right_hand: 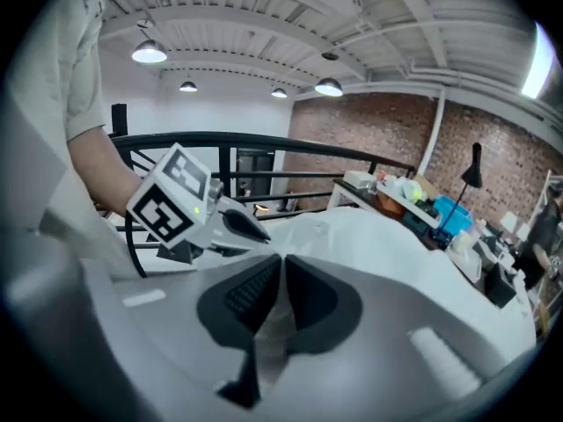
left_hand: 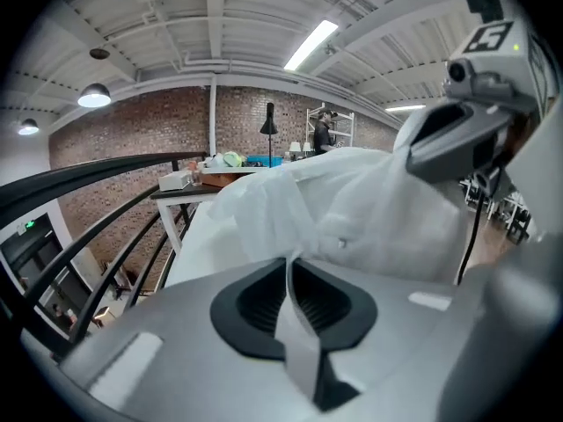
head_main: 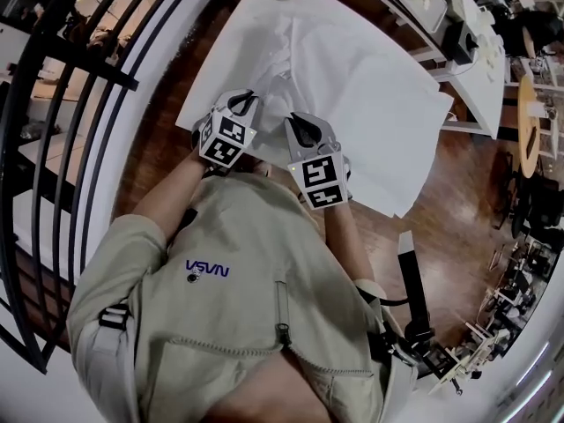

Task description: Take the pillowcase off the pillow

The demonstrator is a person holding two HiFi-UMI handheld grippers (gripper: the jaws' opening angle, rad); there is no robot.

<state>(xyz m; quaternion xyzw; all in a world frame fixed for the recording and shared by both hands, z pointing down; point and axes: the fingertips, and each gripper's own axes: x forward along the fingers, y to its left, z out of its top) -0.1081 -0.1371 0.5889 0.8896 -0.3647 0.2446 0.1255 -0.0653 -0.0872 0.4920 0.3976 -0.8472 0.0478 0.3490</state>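
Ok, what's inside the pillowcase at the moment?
Only white pillowcase fabric shows, bunched where the left tool and right tool pinch it. Any pillow inside is covered; I cannot see it.

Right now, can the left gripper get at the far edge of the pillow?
Probably not yet: the left gripper is shut on the pillowcase at the near end. Nothing else seems to block the way.

Left hand-held gripper point(left_hand: 289, 266) pinching white pillowcase point(left_hand: 352, 209) fold; right hand-held gripper point(left_hand: 431, 143) alongside.
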